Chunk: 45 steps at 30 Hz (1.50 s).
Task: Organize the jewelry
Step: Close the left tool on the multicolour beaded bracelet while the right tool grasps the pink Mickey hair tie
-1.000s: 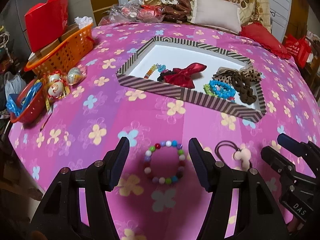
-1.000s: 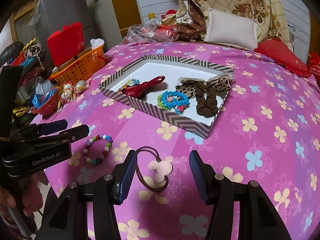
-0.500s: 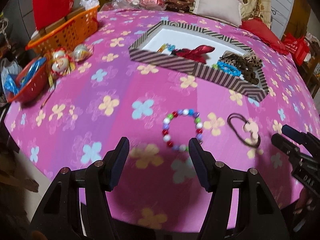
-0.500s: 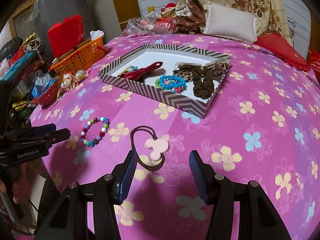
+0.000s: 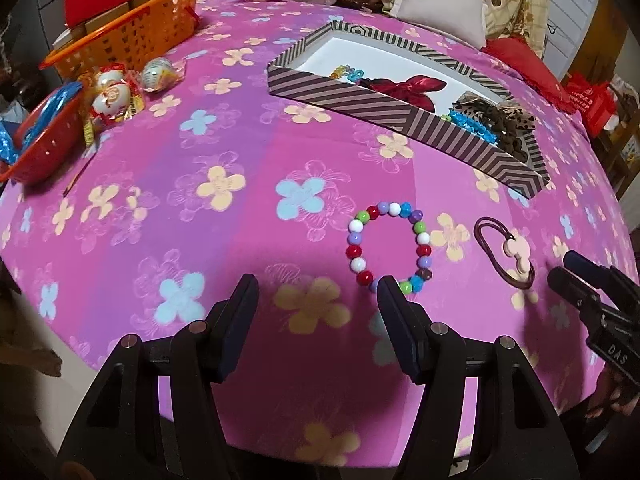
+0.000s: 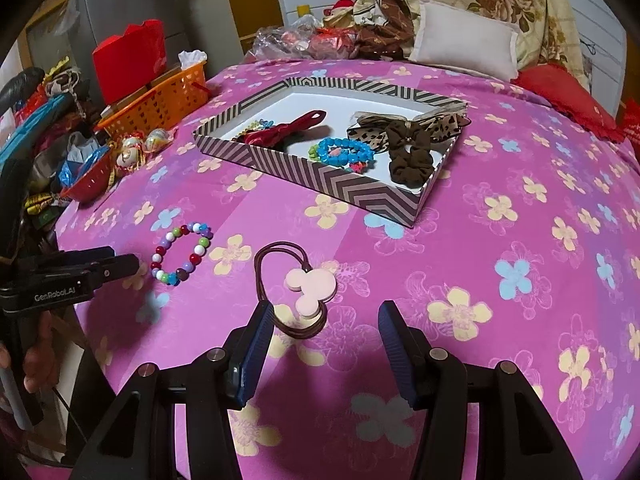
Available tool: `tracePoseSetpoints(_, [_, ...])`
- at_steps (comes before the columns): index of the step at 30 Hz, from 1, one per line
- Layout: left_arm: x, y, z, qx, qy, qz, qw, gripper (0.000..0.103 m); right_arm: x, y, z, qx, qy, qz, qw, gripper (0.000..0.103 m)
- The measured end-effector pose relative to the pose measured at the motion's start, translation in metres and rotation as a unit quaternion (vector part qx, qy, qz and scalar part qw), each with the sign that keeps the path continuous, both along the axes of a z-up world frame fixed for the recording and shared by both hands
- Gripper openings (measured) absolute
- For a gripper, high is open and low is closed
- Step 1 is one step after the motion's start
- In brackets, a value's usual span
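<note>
A multicoloured bead bracelet point(image 5: 390, 246) point(image 6: 182, 253) lies flat on the pink flowered cloth. My left gripper point(image 5: 316, 296) point(image 6: 120, 266) hovers open just in front of it and a little to its left; its right fingertip overlaps the bracelet's near beads in the picture. A brown hair tie with a pink mouse-head charm point(image 6: 306, 286) point(image 5: 506, 252) lies to the right. My right gripper point(image 6: 326, 322) point(image 5: 568, 266) is open right behind the tie, nothing between its fingers. The striped tray point(image 5: 400, 108) point(image 6: 336, 184) holds a red bow, blue bracelet, leopard bow and brown scrunchie.
An orange basket point(image 5: 132, 40) with a red box stands at the back left. A red colander point(image 5: 40, 136) and wrapped round ornaments point(image 5: 116, 96) sit near the left edge. Pillows point(image 6: 466, 40) and bags crowd the far side. The table's near edge curves just below both grippers.
My left gripper has drawn back and to the left, so the bead bracelet, earlier between its fingers, now lies ahead and to the right. The right gripper has barely moved.
</note>
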<state>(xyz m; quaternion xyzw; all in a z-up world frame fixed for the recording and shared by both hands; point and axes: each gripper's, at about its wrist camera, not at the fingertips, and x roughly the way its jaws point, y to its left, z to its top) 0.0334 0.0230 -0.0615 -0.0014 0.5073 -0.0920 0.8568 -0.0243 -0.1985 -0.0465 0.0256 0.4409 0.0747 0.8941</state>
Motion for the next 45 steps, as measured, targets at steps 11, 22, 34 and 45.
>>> tracePoseSetpoints(11, [0.017, -0.009, -0.012, 0.002, 0.014, 0.002, 0.9999, 0.062, 0.016, 0.011, -0.009, -0.019, 0.000, 0.020, 1.000, 0.052])
tracePoseSetpoints(22, [0.023, -0.019, -0.017, 0.012, 0.013, -0.009, 0.9998, 0.062, 0.028, 0.022, -0.026, -0.040, -0.006, 0.032, 0.999, 0.047])
tracePoseSetpoints(34, [0.025, -0.032, -0.017, 0.037, -0.009, -0.019, 0.9991, 0.029, 0.024, 0.016, -0.025, -0.034, -0.021, 0.023, 0.999, 0.028])
tracePoseSetpoints(45, [0.017, -0.020, -0.006, -0.009, -0.007, -0.028, 0.9995, 0.008, 0.014, 0.013, -0.007, -0.020, -0.035, 0.017, 0.999, 0.028])
